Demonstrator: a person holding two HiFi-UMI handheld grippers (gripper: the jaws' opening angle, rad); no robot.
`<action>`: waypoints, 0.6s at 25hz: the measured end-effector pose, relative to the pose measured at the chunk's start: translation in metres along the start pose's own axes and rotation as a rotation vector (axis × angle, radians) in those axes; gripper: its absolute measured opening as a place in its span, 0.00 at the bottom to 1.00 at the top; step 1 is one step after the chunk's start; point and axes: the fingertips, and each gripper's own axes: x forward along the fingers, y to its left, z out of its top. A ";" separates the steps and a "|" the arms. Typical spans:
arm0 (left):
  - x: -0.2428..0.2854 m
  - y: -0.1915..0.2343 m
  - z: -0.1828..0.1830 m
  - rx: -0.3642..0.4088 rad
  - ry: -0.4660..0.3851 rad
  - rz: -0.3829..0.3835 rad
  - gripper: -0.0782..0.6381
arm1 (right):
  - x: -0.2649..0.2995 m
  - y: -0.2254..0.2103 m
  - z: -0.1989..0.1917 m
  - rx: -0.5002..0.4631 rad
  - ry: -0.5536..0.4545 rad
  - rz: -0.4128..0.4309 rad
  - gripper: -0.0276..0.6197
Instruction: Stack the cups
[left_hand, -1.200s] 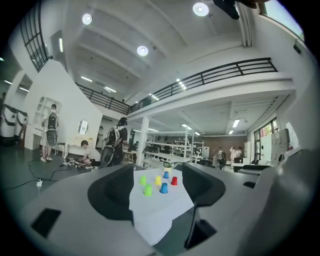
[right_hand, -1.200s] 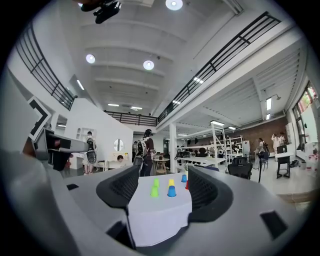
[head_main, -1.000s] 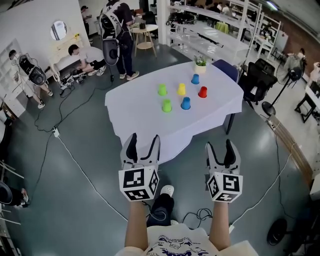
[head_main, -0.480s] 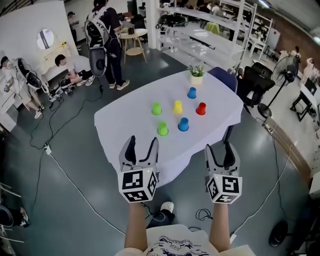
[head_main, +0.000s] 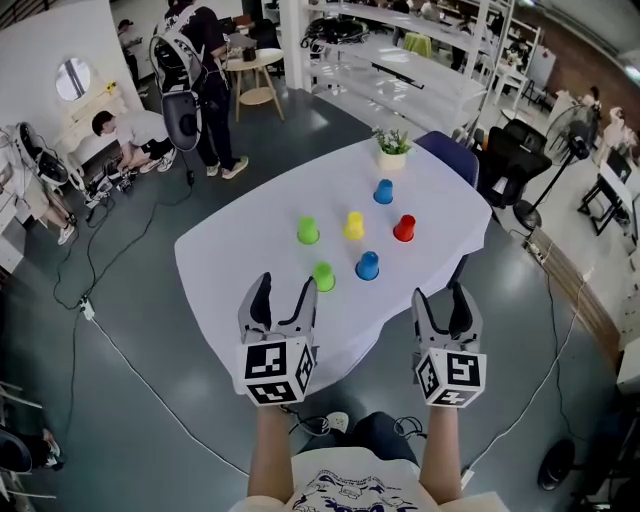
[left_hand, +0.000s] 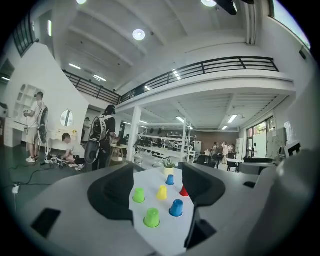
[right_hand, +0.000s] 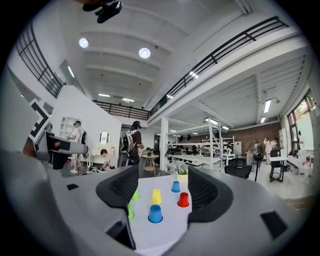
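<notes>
Approach step: left hand-held gripper (head_main: 284, 286), right hand-held gripper (head_main: 446, 292) both spread, empty, short of desk (head_main: 240, 260); six cups (head_main: 353, 226) unstacked at 12 o'clock; next, reach near green cup (head_main: 323, 276)

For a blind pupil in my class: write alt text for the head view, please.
Six upside-down plastic cups stand apart on a white-clothed table: two green, two blue, one yellow, one red, with a small potted plant at the far edge. Nearer, two open, empty grey grippers point toward it.
</notes>
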 end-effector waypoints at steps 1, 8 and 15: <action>0.006 0.002 -0.001 0.000 0.007 -0.001 0.52 | 0.006 -0.002 -0.001 0.000 0.006 -0.002 0.52; 0.052 0.013 -0.017 -0.008 0.057 -0.002 0.52 | 0.052 -0.020 -0.013 -0.015 0.029 -0.006 0.52; 0.107 0.008 -0.033 -0.006 0.087 0.037 0.52 | 0.114 -0.057 -0.029 -0.025 0.061 0.037 0.52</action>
